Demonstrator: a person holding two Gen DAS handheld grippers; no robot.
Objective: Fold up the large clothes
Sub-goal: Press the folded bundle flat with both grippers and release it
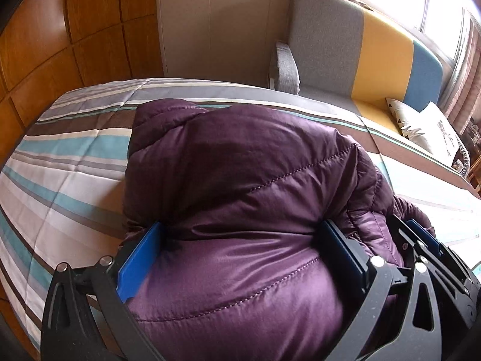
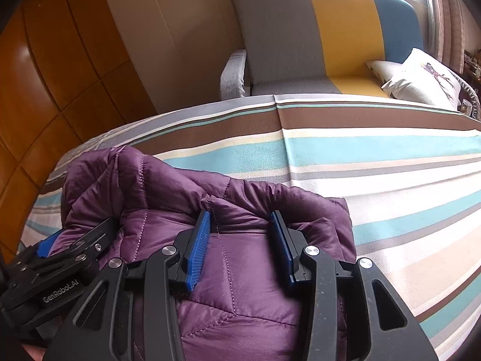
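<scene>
Both tongs, left [image 1: 240, 258] and right [image 2: 240, 240], clamp jacket [image 1: 255, 165] bulk on bed [image 2: 390, 180], likely carrying a fold over.

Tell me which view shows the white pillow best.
Right wrist: the white pillow sits large and clear on the sofa. Left wrist shows it smaller, squeezed toward the right edge.
</scene>
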